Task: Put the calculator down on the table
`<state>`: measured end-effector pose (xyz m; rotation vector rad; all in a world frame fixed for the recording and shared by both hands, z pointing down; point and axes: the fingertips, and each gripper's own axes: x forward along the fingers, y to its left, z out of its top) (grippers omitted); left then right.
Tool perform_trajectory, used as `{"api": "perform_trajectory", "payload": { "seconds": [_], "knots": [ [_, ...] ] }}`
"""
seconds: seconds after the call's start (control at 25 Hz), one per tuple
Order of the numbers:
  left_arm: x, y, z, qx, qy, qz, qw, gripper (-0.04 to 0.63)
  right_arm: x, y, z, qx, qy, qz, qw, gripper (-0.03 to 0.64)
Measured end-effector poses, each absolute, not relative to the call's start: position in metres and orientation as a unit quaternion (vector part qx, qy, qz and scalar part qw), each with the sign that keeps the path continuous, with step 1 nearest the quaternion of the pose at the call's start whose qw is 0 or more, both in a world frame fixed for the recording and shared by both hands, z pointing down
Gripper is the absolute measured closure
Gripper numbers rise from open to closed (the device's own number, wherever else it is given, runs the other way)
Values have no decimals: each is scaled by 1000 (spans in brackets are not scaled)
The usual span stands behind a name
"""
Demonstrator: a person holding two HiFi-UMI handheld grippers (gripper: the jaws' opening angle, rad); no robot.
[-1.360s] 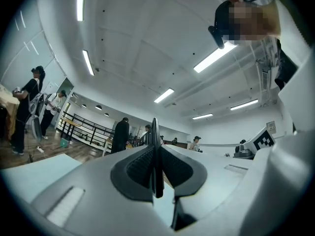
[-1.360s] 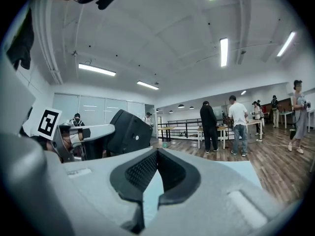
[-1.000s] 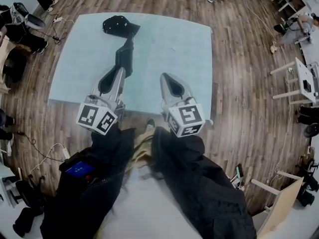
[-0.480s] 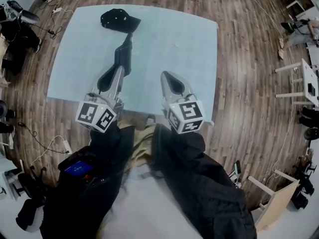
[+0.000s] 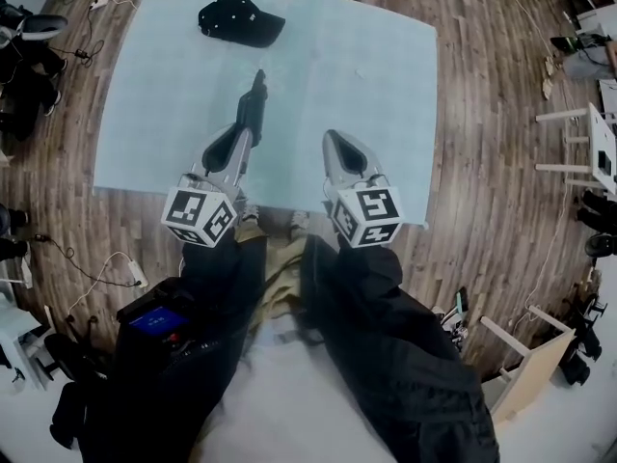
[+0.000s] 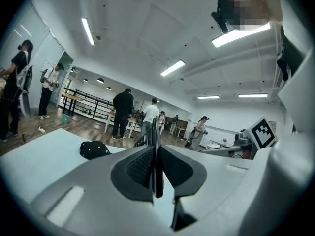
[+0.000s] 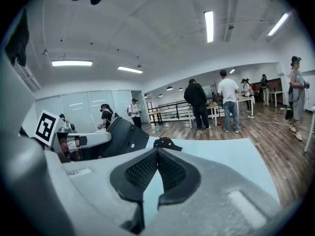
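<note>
The left gripper (image 5: 243,141) is clamped on the calculator (image 5: 253,104), above the near half of the counter (image 5: 376,75). Bare surface spreads ahead and to the right. The calculator stands on edge, its long axis pointing toward the far side. A black cap (image 5: 239,20) lies far-left, well apart. The right gripper (image 5: 335,141) is closed and empty.

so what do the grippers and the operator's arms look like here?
The left gripper and right gripper are light grey tapering shells, each with a dark teardrop opening on top. Their jaws carry black ribbed pads. Each bears a white cube with black square markers at its rear. Black sleeves cover the arms.
</note>
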<state>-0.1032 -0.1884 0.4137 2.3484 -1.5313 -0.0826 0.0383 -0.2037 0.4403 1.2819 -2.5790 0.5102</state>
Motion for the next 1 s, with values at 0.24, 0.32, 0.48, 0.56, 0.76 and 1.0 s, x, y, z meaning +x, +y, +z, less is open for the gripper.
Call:
{"api": "perform_trajectory", "payload": {
  "seconds": [0.24,0.32,0.48,0.56,0.76,1.0],
  "knots": [
    [-114,-185,473,818,-535,27,208,555,29,-199,476,440,-865,197,143,615],
    [-117,-181,496,814,-535,58,218,555,28,-197,486,438,-863,205,149,615],
    [-120,-182,542,806,-529,115,240,555,27,-203,516,437,-856,220,168,615],
    [-122,-181,562,800,-527,137,252,555,25,-207,534,436,-852,228,180,615],
    [-126,-179,584,795,-521,189,245,555,15,-207,560,430,-844,254,197,615],
    [-128,-186,617,784,-520,260,219,555,26,-207,581,440,-830,272,210,615]
  ]
}}
